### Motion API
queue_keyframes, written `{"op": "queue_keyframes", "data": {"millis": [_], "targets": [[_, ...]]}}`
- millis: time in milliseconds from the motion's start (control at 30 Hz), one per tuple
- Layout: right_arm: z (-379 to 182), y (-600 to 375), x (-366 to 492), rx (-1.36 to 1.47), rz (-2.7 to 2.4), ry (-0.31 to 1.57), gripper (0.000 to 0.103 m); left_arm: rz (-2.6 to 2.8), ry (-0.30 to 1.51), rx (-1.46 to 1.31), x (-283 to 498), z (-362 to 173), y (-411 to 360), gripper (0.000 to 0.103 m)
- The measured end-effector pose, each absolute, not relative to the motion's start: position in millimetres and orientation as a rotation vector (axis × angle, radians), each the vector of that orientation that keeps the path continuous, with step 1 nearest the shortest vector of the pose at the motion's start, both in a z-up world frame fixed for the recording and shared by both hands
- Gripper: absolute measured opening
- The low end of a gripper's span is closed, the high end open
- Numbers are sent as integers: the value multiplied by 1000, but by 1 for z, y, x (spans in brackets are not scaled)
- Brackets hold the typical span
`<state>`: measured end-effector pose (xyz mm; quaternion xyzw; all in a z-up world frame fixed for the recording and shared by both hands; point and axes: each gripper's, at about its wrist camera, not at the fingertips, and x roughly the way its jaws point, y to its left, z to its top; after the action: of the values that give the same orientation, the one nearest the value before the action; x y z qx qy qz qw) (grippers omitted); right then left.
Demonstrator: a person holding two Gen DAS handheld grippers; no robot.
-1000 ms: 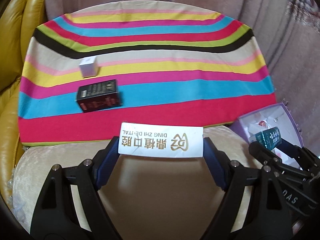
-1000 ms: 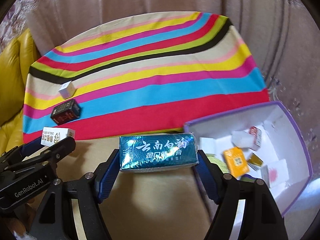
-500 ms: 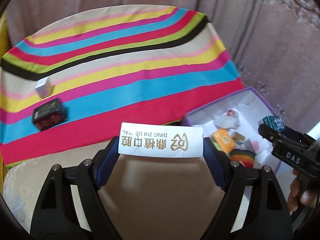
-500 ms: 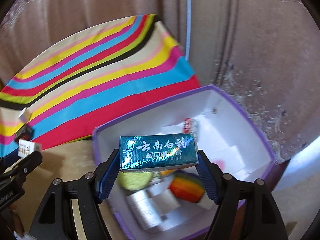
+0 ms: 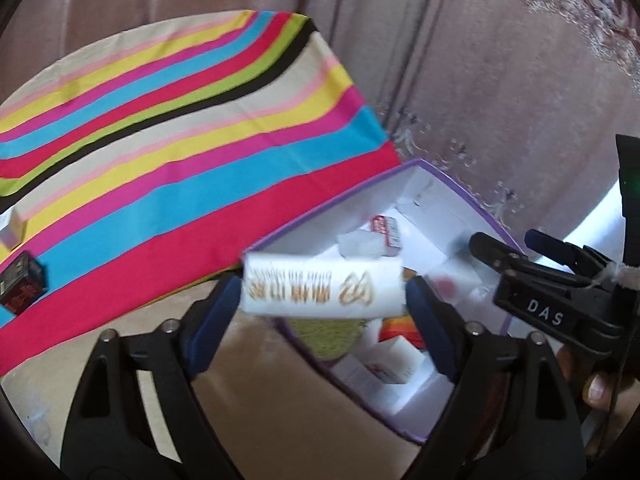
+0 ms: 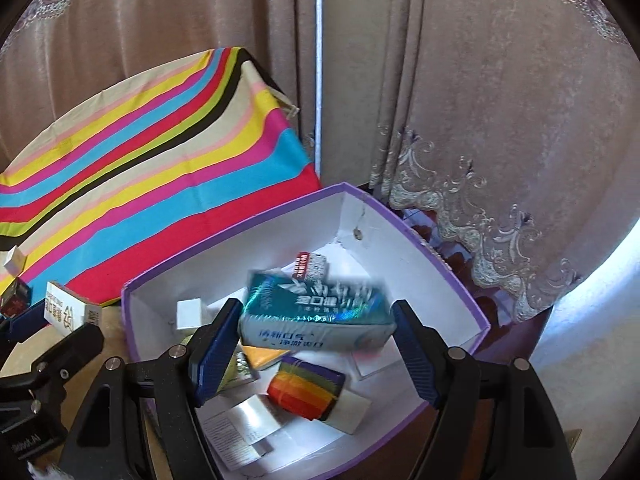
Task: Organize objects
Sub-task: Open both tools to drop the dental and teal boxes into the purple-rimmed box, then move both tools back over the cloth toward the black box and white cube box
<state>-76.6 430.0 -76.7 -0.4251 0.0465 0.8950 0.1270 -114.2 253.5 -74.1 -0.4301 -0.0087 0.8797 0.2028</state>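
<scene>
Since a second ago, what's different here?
Both grippers swung from the striped cloth to over the purple box. Their jaws are now opening: the teal pack tilts loose between the right gripper's pads, the white pack blurs between the left gripper's. The black and white boxes on the cloth stayed put.

"DAS" is showing in white letters on the right gripper (image 5: 520, 258) body, seen from the left wrist view. Gold print on the white box (image 5: 322, 291) is blurring out, unreadable. Chinese characters on the teal box (image 6: 316, 314) are smearing too, not legible.
</scene>
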Motion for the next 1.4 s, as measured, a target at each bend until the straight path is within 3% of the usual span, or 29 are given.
{"op": "queue_keyframes", "data": {"millis": [367,633,800,1133,1400], "targets": [[-74,420,-80,-1203,2610,102,86,2433,-245,-1244,-120,-75,220,93],[-71,392,-85,-1208,2652,35,92,2543,-162,-1204,-110,-60,190,93],[-70,359,-88,-1218,2717,-101,92,2613,-243,-1246,-111,-61,145,93],[-70,311,-90,-1351,2858,-22,93,2786,-268,-1246,-96,-59,69,93],[-78,259,-90,-1438,2922,-65,93,2855,-435,-1262,-78,-68,1,93]]}}
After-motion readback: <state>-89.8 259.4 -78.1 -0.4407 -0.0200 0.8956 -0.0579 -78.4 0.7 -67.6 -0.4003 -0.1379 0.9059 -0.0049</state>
